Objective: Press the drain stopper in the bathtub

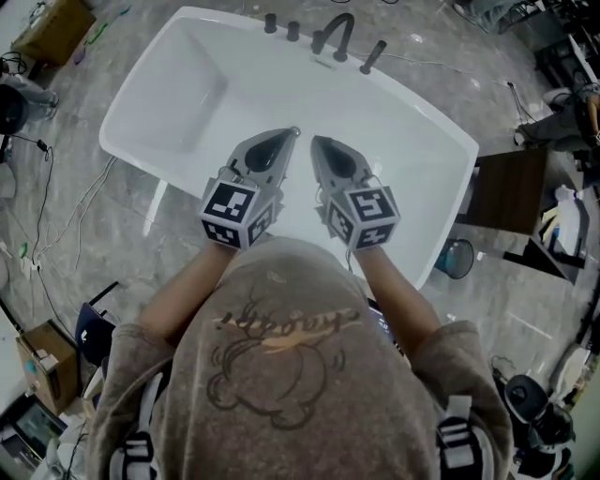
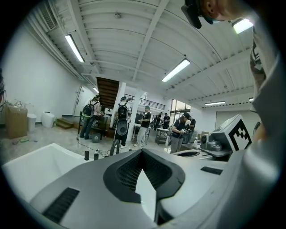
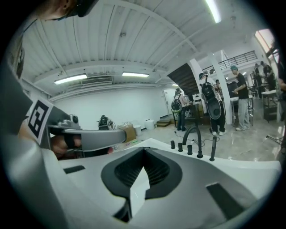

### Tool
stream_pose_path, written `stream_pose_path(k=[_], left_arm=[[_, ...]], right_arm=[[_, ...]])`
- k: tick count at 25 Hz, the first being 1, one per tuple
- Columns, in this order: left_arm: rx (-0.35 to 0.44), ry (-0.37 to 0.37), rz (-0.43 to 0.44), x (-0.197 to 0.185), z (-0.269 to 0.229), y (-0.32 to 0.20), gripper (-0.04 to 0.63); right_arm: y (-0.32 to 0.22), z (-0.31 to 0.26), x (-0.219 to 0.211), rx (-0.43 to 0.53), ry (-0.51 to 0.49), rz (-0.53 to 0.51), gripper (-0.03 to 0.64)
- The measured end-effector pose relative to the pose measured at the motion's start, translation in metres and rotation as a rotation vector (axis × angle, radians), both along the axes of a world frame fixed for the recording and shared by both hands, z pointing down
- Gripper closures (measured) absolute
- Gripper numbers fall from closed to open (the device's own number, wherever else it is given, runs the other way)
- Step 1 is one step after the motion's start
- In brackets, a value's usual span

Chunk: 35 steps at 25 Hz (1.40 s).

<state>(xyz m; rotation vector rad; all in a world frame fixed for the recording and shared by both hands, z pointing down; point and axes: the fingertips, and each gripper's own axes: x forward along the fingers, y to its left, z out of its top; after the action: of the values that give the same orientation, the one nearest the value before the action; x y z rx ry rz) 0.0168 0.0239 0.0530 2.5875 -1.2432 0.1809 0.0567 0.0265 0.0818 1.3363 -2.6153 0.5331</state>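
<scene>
The white bathtub [image 1: 187,89] lies below me, seen from above in the head view. Both grippers hover over its middle, pointing toward the far rim. My left gripper [image 1: 293,130] is shut, its jaw tips meeting with nothing between them [image 2: 143,150]. Just to its right, my right gripper [image 1: 315,141] is also shut and empty [image 3: 144,149]. The two tips are a small distance apart. No drain stopper shows in any view; the tub floor under the grippers is hidden. A black faucet [image 1: 339,33] with knobs [image 1: 271,22] stands on the far rim.
A dark side table [image 1: 511,202] stands at the tub's right end. Cables [image 1: 56,234] trail over the grey floor at left, with cardboard boxes [image 1: 52,28] nearby. Several people [image 2: 120,120] stand far beyond the tub.
</scene>
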Motion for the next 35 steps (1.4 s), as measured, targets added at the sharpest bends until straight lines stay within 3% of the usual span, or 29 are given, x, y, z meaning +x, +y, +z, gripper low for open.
stream_pose_path(k=[10, 17, 35], left_arm=[[0.040, 0.006, 0.100, 0.013, -0.026, 0.053, 0.592], [0.109, 0.030, 0.114, 0.021, -0.036, 0.079, 0.592], [0.112, 0.028, 0.087, 0.009, -0.026, 0.111, 0.592]], right_arm=[[0.061, -0.052, 0.011, 0.147, -0.103, -0.152, 0.615], [0.093, -0.067, 0.018, 0.230, -0.160, -0.181, 0.615], [0.129, -0.066, 0.007, 0.273, -0.170, -0.312, 0.615]])
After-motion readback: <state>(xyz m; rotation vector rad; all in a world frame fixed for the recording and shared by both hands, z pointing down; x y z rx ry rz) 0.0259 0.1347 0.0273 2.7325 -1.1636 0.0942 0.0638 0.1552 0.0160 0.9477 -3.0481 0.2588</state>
